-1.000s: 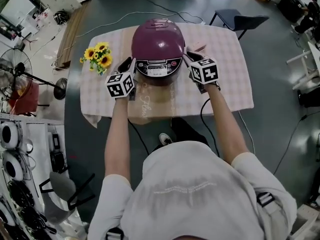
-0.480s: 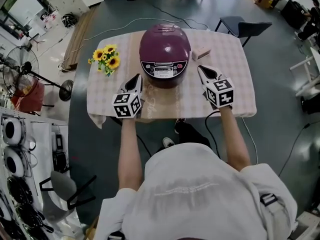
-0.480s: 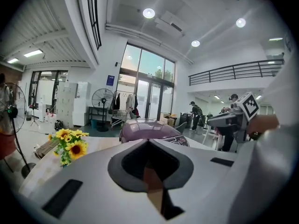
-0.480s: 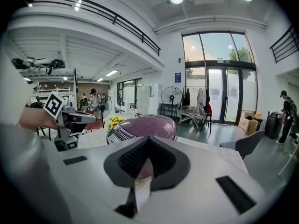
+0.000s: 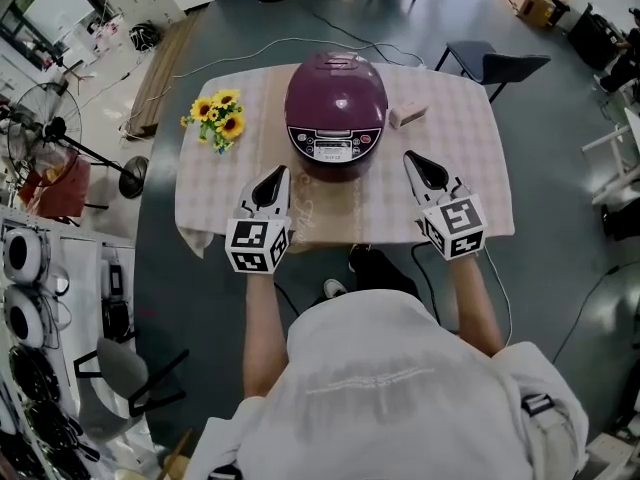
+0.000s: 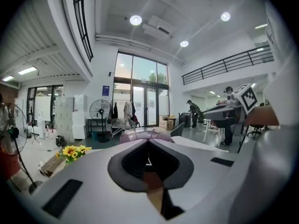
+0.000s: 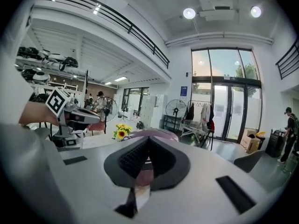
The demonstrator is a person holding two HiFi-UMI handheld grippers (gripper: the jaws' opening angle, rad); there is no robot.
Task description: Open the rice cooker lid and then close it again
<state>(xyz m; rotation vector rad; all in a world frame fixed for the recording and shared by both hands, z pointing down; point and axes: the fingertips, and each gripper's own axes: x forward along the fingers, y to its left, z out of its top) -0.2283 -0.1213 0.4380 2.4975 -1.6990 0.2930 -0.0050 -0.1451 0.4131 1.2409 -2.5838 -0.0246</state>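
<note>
Holding left claw (image 5: 272, 180) and right claw (image 5: 420, 166) pinched together, empty, flanking but clear of rice cooker (image 5: 336, 103) on the counter (image 5: 465, 153), lid down. Looks unstarted or finished; if unstarted, calls for reaching in at the lid's front.

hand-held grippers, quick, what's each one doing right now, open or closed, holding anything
left hand-held gripper: closed, holding nothing
right hand-held gripper: closed, holding nothing

Bright ceiling lights; sharp, fisheye-warped edges.
</note>
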